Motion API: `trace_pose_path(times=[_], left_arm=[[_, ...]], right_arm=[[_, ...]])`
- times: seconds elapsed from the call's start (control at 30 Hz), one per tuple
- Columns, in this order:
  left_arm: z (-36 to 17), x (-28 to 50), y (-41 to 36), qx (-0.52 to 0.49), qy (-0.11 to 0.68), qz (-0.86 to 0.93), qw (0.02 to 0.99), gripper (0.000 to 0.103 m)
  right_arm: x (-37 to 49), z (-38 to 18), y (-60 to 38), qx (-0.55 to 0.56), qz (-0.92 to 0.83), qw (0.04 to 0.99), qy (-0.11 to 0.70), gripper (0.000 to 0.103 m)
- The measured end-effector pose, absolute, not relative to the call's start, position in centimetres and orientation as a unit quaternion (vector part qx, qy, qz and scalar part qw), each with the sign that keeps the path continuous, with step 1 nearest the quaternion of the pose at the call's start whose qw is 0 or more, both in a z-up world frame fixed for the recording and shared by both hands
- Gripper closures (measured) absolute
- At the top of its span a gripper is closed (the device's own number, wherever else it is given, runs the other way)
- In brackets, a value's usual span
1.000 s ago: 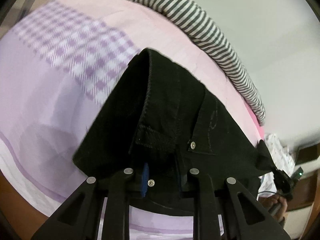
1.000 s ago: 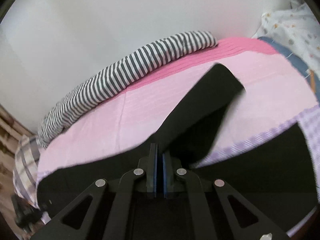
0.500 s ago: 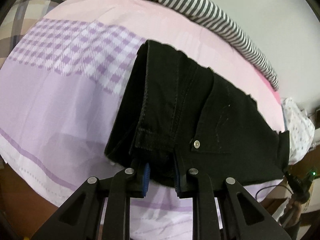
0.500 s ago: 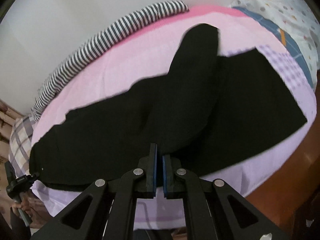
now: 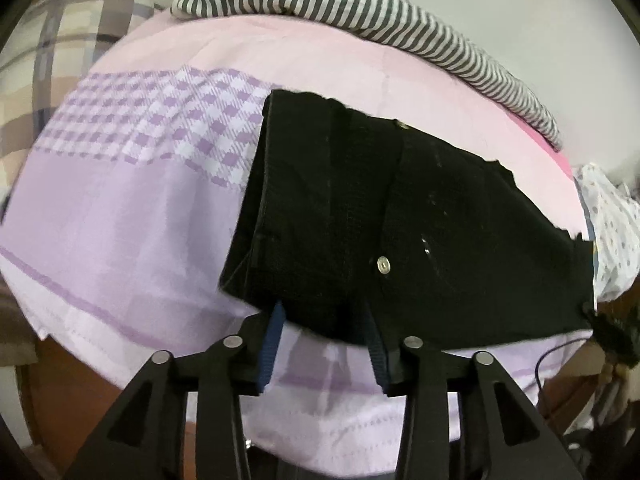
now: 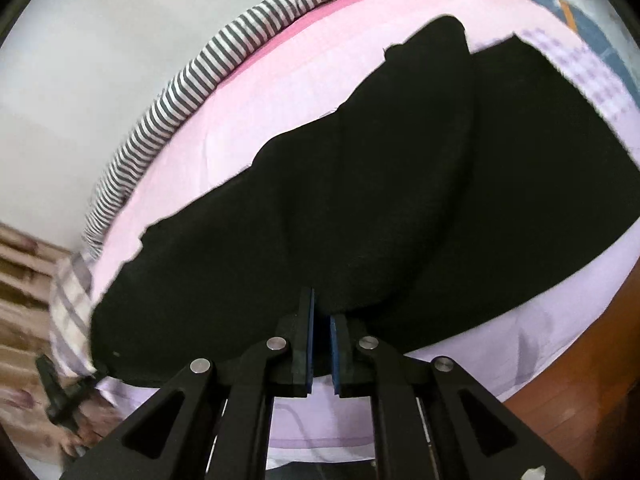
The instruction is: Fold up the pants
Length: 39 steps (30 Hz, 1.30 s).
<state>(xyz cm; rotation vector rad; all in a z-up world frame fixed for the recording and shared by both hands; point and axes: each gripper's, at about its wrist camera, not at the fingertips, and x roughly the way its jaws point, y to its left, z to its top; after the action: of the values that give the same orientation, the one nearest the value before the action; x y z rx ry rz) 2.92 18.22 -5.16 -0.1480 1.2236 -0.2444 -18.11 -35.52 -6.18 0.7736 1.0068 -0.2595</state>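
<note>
At 6 o'clock in the left wrist view, left claw (image 5: 325, 330) jaws spread wide, blue pads either side of the waistband edge of the black pants (image 5: 400, 232), not pinching, so released or about to grab. Outward: rivet button (image 5: 383, 266) at about 1 o'clock from the claw, pants lie flat on the bed (image 5: 120, 200), lilac and pink checked sheet, waist end toward 9 o'clock, legs running to 3 o'clock. Striped pillow (image 5: 400, 12) along the far edge at 12 to 2 o'clock.

Right wrist view: right claw (image 6: 322, 330) at 6 o'clock, jaws nearly together with a thin gap, black cloth right at the tips; can't tell if it pinches any. Pants (image 6: 360, 200) spread 9 to 3 o'clock, one layer lapped over the other, ridge running up to 1 o'clock.

Progress: looks like leg-on-leg lengthwise fold is down, judged from the doubled layer. Left: the crosswise fold(s), hem to waist, plus smoothing. Roughly a third done.
</note>
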Motion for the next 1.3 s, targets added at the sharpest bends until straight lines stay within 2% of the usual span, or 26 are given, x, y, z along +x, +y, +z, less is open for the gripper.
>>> trace_pose_path(times=[0.2, 0.37, 0.6, 0.77, 1.07, 1.1, 1.13, 1.17, 1.27, 1.3], left_arm=[[-1.5, -0.1, 16.4, -0.023, 0.527, -0.151, 0.836, 0.06], [-0.1, -0.5, 9.1, 0.011, 0.494, -0.24, 0.836, 0.058], [-2.0, -1.9, -6.9, 0.117, 0.467, -0.384, 0.788, 0.056], [-3.9, -3.9, -15.3, 0.184, 0.454, -0.438, 0.753, 0.056], [-6.1, -2.6, -21.4, 0.2, 0.455, -0.425, 0.756, 0.057], [-6.2, -2.2, -21.6, 0.196, 0.46, -0.427, 0.753, 0.064], [-6.2, -1.8, -21.7, 0.19, 0.467, -0.43, 0.749, 0.082], [-6.3, -1.2, -21.9, 0.18, 0.476, -0.43, 0.746, 0.09], [-6.3, 0.4, -21.5, 0.143, 0.486, -0.412, 0.757, 0.093], [-6.2, 0.8, -21.3, 0.132, 0.488, -0.405, 0.762, 0.094]], right_arm=[[-18.3, -6.6, -36.5, 0.41, -0.097, 0.789, 0.447, 0.094], [-17.8, -6.1, -36.8, 0.422, -0.084, 0.793, 0.431, 0.094], [-17.4, -6.1, -37.6, 0.442, -0.073, 0.791, 0.417, 0.093], [-17.0, -5.7, -37.7, 0.447, -0.065, 0.793, 0.408, 0.091], [-16.4, -5.2, -38.2, 0.445, -0.041, 0.799, 0.402, 0.091], [-16.3, -5.2, -38.3, 0.443, -0.04, 0.8, 0.403, 0.091], [-16.2, -5.2, -38.3, 0.441, -0.038, 0.801, 0.404, 0.09], [-16.1, -5.3, -38.4, 0.442, -0.035, 0.8, 0.405, 0.09], [-16.0, -5.8, -38.5, 0.455, -0.022, 0.793, 0.404, 0.085], [-16.0, -5.8, -38.5, 0.458, -0.019, 0.791, 0.404, 0.081]])
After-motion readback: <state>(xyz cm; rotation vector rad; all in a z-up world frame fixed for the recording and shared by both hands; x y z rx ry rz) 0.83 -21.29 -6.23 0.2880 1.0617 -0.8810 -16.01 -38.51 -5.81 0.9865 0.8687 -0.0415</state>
